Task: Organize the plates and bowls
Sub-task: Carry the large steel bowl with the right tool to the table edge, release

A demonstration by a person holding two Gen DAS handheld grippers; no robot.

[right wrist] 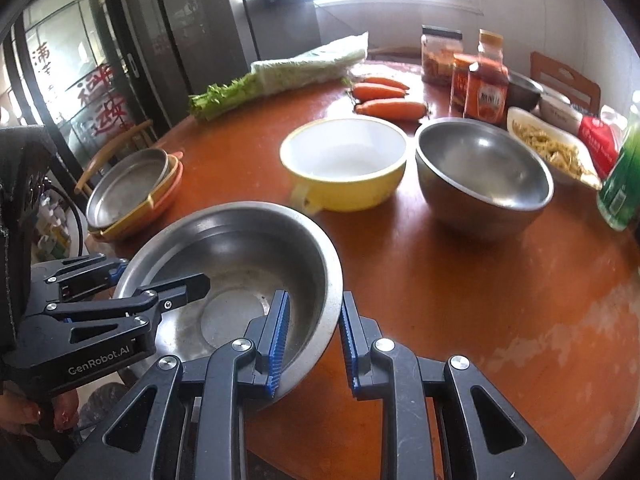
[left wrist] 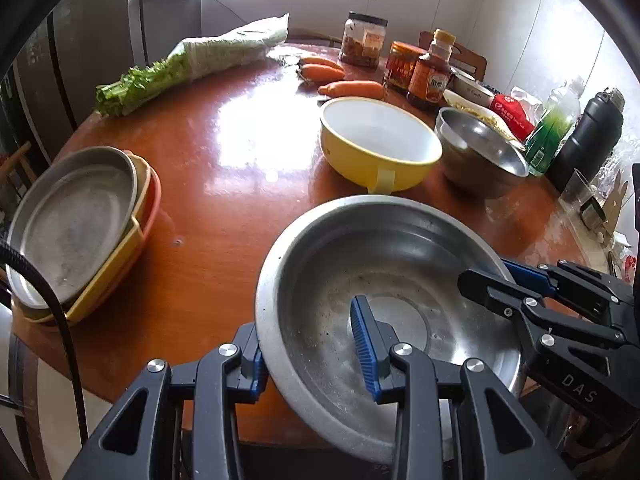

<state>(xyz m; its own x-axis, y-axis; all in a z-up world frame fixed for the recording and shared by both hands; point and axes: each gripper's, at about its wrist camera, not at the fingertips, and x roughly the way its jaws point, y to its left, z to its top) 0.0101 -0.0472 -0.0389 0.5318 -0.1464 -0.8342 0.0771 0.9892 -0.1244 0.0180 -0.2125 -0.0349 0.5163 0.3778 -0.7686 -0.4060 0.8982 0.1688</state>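
Left wrist view showed the left gripper [left wrist: 316, 344] pinching the near rim of a round, dull, scratched steel basin [left wrist: 384, 280], and the right gripper [right wrist: 314, 340] clamped the opposite rim. The basin was above the edge of a glossy brown round table [left wrist: 224, 184], near a smooth yellow bowl [left wrist: 380, 144] and a stack of plates [left wrist: 80, 228].

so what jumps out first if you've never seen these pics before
The wide steel bowl at the near table edge, gripped on its rim from both sides by the left tool and the right tool. Behind it in mid-table sit a yellow bowl and a deeper steel bowl side by side. Off to the left edge is a stack of plates, a steel one on top.
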